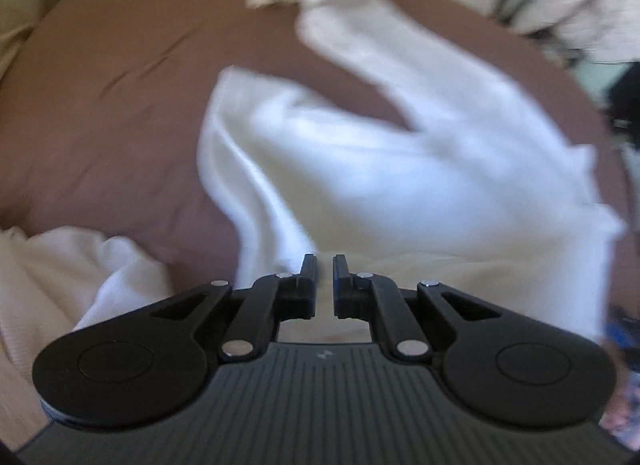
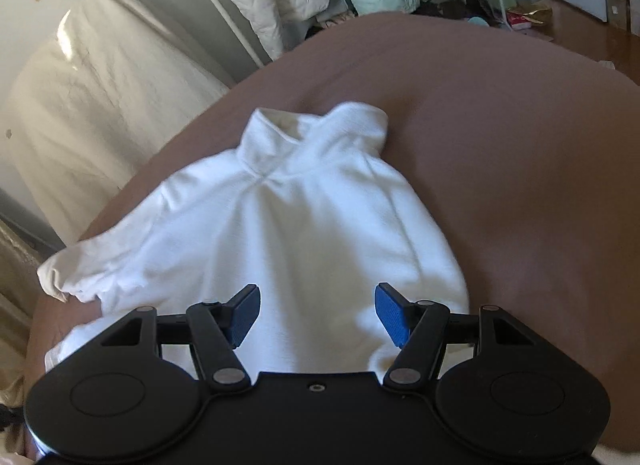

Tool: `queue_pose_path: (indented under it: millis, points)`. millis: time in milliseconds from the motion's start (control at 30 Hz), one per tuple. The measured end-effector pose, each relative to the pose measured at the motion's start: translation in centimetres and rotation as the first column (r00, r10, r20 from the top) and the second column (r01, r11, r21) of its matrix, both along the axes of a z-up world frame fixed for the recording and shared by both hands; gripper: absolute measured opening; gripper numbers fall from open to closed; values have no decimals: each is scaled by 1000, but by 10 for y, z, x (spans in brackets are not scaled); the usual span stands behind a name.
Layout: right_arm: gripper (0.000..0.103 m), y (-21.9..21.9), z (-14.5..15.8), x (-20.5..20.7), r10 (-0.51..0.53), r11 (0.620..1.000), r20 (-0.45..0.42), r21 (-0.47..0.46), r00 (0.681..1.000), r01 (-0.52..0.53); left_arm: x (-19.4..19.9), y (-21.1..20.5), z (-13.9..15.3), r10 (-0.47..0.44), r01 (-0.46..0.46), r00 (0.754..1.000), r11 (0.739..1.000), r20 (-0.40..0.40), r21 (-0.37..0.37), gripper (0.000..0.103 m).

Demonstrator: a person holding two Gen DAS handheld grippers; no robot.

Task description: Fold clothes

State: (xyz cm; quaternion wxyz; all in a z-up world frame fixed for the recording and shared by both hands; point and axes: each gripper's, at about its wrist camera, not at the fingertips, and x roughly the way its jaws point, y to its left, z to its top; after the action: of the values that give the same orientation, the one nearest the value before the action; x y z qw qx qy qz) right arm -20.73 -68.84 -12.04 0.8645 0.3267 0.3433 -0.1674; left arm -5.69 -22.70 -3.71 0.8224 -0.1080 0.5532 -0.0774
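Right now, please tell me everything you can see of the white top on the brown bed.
The white top looks like soft, thick knit, with a high standing collar and long sleeves. Its body lies spread on the brown bedcover, collar at the far end. The left gripper has its fingers shut on a fold of it and holds it up. The right gripper hovers open above it.

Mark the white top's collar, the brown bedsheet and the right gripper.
collar (image 2: 280, 133): right wrist view, on the stand-up neck fold.
brown bedsheet (image 2: 500, 153): right wrist view, bare patch right of the top.
right gripper (image 2: 316, 315): right wrist view, midway between the blue-padded fingertips, jaws apart.
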Motion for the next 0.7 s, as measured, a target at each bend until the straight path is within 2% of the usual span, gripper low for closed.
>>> queue_pose_path:
  millis: [100, 167, 233, 333, 400, 467, 500, 533, 567, 600, 667, 700]
  points:
    - [69, 19, 25, -4, 20, 999, 3, -31, 1000, -20, 1, -30, 53, -117, 119, 990, 992, 78, -29, 10]
    - [69, 36, 47, -11, 41, 997, 11, -64, 999, -40, 5, -56, 84, -186, 187, 971, 982, 153, 5, 14]
    - [69, 51, 71, -19, 46, 998, 44, -55, 998, -43, 15, -76, 100, -221, 216, 953, 975, 207, 47, 15]
    - [69, 69, 101, -20, 38, 999, 77, -39, 996, -36, 36, -99, 99, -269, 258, 943, 963, 195, 80, 18]
    - [69, 83, 118, -12, 74, 997, 56, 5, 996, -74, 49, -108, 86, -321, 308, 934, 946, 157, 97, 18]
    - [69, 99, 140, -2, 138, 990, -12, -20, 990, -138, 56, -110, 69, -387, 379, 914, 922, 125, 83, 18]
    - [69, 107, 156, 3, 150, 985, -61, -76, 987, -154, 60, -110, 60, -420, 415, 901, 907, 109, 66, 18]
    - [69, 112, 169, 10, 160, 974, -135, -137, 978, -178, 69, -109, 51, -431, 429, 898, 902, 83, 45, 18]
    - [69, 118, 182, 17, 165, 959, -212, -195, 963, -207, 80, -106, 42, -414, 413, 909, 910, 46, 24, 18]
    - [69, 122, 194, 27, 151, 934, -318, -263, 936, -240, 92, -105, 35, -384, 384, 923, 923, 14, 10, 18]
    - [69, 131, 218, 47, 100, 862, -505, -386, 857, -328, 122, -104, 34, -299, 299, 954, 954, -1, -8, 18]
    - [69, 135, 228, 58, 82, 832, -547, -423, 833, -360, 136, -103, 36, -266, 266, 964, 964, 7, -25, 18]
